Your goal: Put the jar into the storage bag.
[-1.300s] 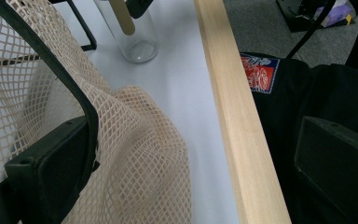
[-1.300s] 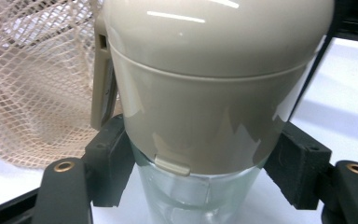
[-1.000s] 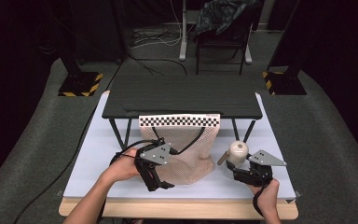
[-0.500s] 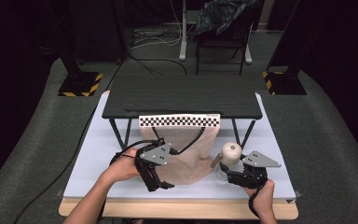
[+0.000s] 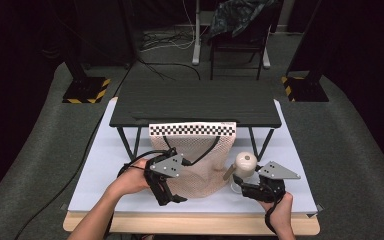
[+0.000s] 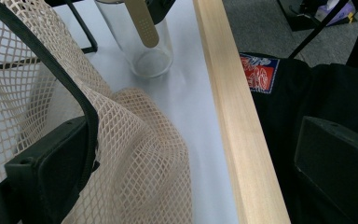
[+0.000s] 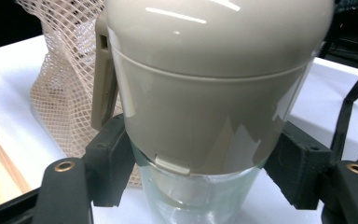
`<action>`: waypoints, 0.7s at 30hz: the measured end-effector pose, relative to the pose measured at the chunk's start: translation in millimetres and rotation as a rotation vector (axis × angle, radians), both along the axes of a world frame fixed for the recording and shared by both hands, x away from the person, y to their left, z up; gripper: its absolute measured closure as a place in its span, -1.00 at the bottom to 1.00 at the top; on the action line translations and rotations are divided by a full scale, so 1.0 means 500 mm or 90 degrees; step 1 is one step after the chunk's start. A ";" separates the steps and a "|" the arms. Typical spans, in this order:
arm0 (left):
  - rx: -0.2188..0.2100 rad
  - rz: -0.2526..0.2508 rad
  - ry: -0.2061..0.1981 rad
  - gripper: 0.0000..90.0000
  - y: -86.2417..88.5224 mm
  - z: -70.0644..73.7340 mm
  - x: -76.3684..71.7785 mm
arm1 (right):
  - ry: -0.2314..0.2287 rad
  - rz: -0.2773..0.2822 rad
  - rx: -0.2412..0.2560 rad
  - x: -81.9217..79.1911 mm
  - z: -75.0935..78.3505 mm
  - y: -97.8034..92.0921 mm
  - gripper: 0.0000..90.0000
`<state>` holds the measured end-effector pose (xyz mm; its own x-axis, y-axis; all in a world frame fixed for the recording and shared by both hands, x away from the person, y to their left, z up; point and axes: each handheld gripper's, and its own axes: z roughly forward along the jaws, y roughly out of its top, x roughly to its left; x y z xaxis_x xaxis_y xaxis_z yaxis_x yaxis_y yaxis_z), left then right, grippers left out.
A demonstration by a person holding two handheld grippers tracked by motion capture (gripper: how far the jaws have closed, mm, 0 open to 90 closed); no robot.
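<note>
A beige mesh bag [image 5: 200, 155] with a checkered top band hangs from the front of a small black table [image 5: 195, 102], its lower part lying on the white board. My left gripper [image 5: 170, 195] is at the bag's near left corner. In the left gripper view its jaws stand wide open [image 6: 191, 177], with the bag's black strap [image 6: 70, 84] and mesh [image 6: 135, 154] draped over the left jaw. My right gripper [image 5: 240, 182] is shut on a clear bottle [image 5: 246, 162] with a beige domed lid [image 7: 214, 70], holding it upright just right of the bag; the pads [image 7: 107, 158] press the glass below the lid.
The white board [image 5: 105, 165] ends in a wooden front edge [image 6: 233, 116] close to both hands. The black table's legs [image 5: 125, 142] stand behind the bag. A chair [image 5: 235, 30] and cables lie on the floor beyond.
My right gripper has carried the bottle a little to the left, closer to the bag. The left gripper and the bag have stayed put.
</note>
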<state>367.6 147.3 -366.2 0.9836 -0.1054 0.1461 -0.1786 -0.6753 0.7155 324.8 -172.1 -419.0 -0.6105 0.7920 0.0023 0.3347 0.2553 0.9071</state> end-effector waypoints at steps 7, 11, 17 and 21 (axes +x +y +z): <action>0.000 0.000 -0.001 -1.00 0.000 0.001 -0.001 | -0.008 0.012 0.007 -0.005 0.017 0.016 -0.35; -0.002 0.000 0.000 -1.00 0.001 0.003 -0.002 | -0.010 0.021 0.014 -0.007 0.027 0.024 -0.35; -0.001 0.000 0.000 -1.00 0.000 0.002 -0.001 | -0.011 0.028 0.016 -0.011 0.035 0.033 -0.35; -0.001 -0.001 0.000 -1.00 0.001 0.004 -0.002 | -0.009 0.029 0.016 -0.010 0.036 0.035 -0.35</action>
<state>366.6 147.6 -364.3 0.9835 -0.1068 0.1459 -0.1795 -0.6734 0.7172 320.0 -154.5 -401.1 -0.6460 0.7633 0.0128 0.3104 0.2473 0.9179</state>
